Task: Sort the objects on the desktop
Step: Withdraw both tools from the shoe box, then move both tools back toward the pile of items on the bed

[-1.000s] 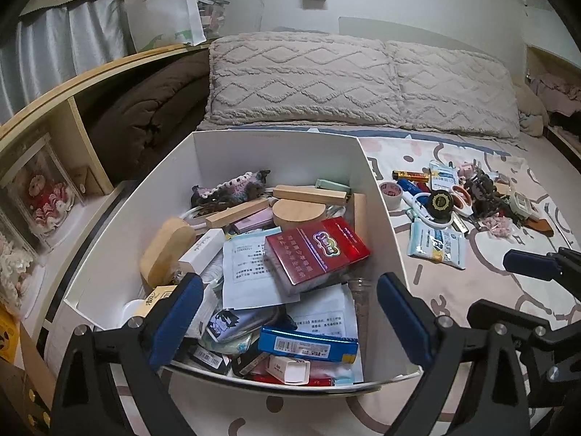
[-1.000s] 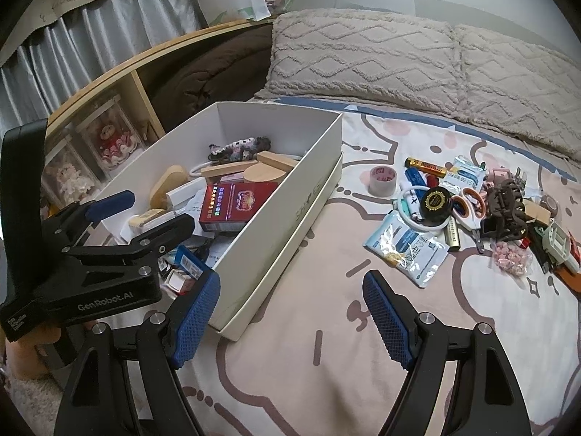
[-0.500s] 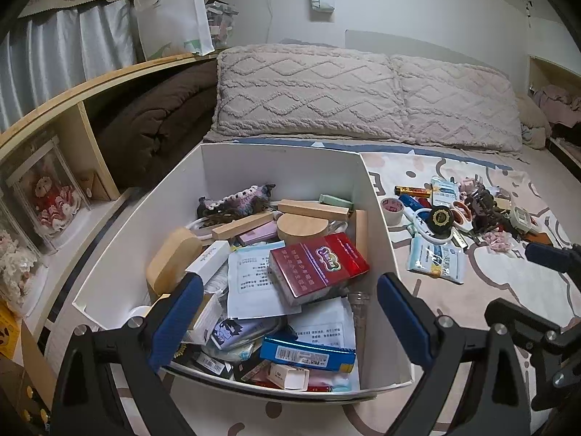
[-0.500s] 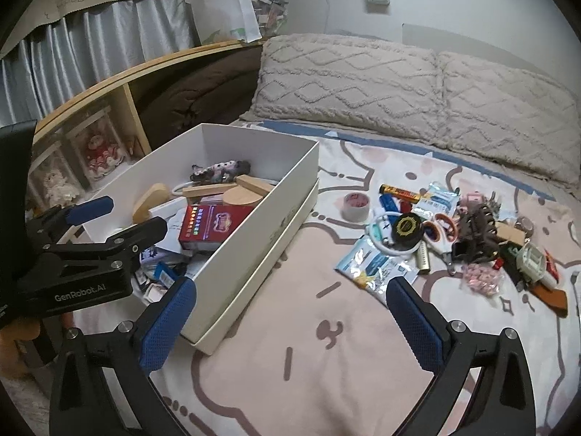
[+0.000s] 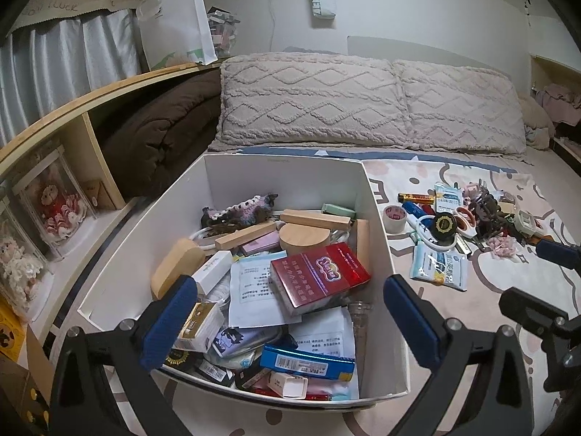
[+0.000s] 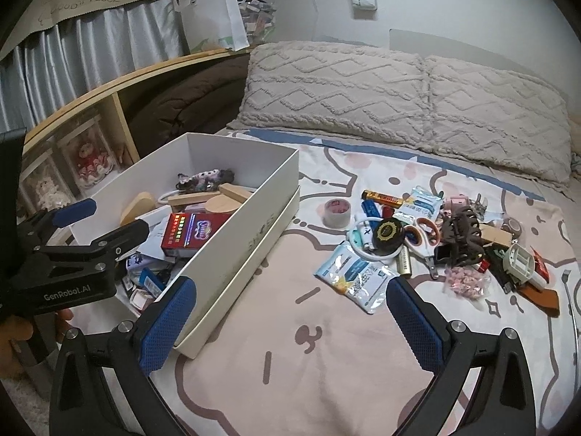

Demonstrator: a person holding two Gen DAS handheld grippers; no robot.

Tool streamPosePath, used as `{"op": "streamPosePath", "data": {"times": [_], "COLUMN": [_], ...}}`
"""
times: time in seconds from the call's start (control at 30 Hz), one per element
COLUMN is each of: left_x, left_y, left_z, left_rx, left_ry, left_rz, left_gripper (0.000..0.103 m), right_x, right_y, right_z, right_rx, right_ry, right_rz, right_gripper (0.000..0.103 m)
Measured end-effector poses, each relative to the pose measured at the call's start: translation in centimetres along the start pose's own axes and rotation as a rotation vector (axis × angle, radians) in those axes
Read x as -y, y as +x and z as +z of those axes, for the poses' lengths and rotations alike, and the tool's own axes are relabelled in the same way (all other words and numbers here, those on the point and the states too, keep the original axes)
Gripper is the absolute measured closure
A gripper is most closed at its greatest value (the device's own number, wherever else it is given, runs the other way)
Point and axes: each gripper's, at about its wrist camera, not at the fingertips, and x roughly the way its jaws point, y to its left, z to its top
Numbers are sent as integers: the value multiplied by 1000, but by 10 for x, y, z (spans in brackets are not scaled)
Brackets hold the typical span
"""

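Evidently both grippers, left (image 5: 290, 318) and right (image 6: 290, 318), hang spread and empty; box (image 6: 236, 250) mid-left, clutter (image 6: 428, 239) right, unsorted.

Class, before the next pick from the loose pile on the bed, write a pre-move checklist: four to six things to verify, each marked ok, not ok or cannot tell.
1. Right tool open and holding nothing: ok.
2. Left tool open and holding nothing: ok.
3. White box open-topped with room left at its far end: ok.
4. Blue-and-white packet lies nearest the right tool, nothing on top: ok.
5. Tape roll stands apart from the pile, easy to reach: ok.
6. Brown hair claw free of the neighbouring clutter: cannot tell.
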Motion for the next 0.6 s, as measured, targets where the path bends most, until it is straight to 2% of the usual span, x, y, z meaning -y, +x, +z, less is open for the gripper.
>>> {"op": "streamPosePath", "data": {"times": [0.6], "left_x": [18], "left_y": [-6], "left_z": [8], "left_rx": [44], "left_ry": [-13], "left_rz": [2], "left_gripper": [0], "right_x": [29], "right_y": [-19], "right_z": [0], "right_rx": [35], "right_ry": [9], "right_rz": [-39], "right_gripper": [0]}}
